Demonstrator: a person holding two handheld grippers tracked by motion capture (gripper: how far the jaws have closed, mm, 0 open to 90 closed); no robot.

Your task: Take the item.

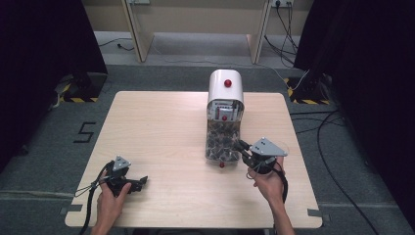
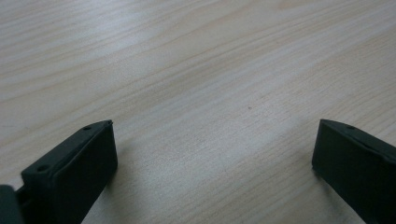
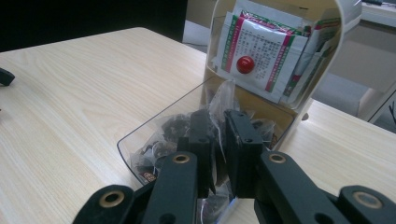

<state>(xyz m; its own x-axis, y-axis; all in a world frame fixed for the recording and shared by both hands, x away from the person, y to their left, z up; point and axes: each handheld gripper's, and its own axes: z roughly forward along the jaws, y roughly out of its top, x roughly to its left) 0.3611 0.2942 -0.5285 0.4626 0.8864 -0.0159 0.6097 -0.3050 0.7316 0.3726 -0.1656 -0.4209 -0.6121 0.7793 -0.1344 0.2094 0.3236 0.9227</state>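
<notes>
A white arch-topped storage box (image 1: 225, 85) stands at the table's far middle, its clear drawer (image 1: 211, 142) pulled out toward me and full of dark sachets. My right gripper (image 1: 241, 146) reaches into the drawer from the right. In the right gripper view its jaws (image 3: 218, 126) are nearly closed on a clear sachet (image 3: 223, 95), which sticks up between them above the drawer rim (image 3: 154, 122). My left gripper (image 1: 143, 181) lies low at the near left of the table, open, with bare wood between its fingertips (image 2: 212, 135).
The box's upper compartment holds white printed packets (image 3: 261, 51) behind a red knob (image 3: 245, 64). A second red knob (image 1: 221, 165) marks the drawer's front. Another red knob (image 1: 227, 82) sits on top of the box. Cables lie on the floor at right.
</notes>
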